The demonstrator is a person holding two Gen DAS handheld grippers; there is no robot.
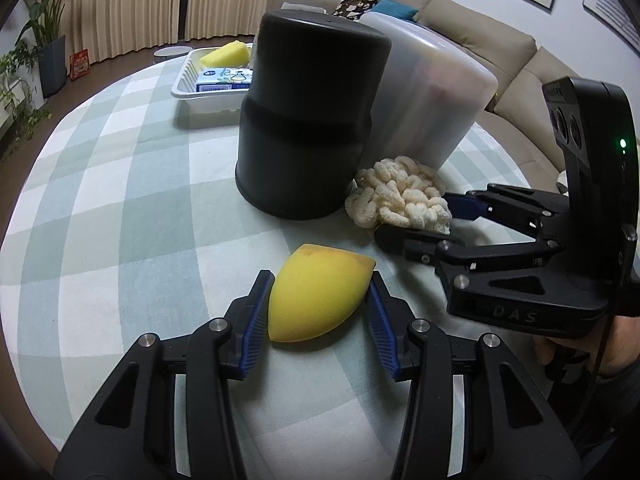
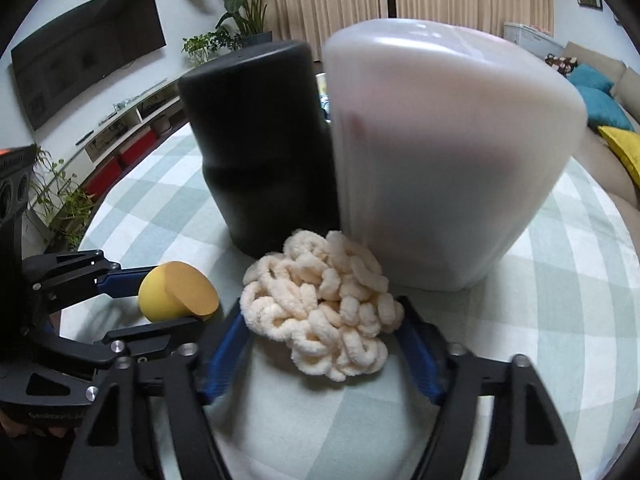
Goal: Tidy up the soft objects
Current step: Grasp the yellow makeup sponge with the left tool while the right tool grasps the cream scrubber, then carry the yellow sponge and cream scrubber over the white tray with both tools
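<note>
You've got both grippers working right in front of the black tub [image 1: 308,116], which makes sense – that's where the two loose soft bits lie. Your left gripper [image 1: 318,300] has its blue pads touching both flanks of the yellow sponge [image 1: 316,292], which sits on the checked cloth [image 1: 120,200] just in front of the tub; it looks like a light pinch, sponge barely dented. Your right gripper [image 2: 322,320] straddles the cream yarn bundle [image 2: 320,304], which is tucked against the foot of the tub and the white bin [image 2: 448,152] beside it. Those jaws are half spread and look to be just meeting the fluff – I can't tell if they're actually biting yet.

Behind the tub to its left there's a white tray [image 1: 188,84] holding another yellow sponge [image 1: 226,54] and a blue pack [image 1: 224,80], so I'd guess that's the drop spot.

Hard to read: the tub hides part of the tray, the bin's contents are only a reddish blur, and the yarn's far edge is lost against the bin.
</note>
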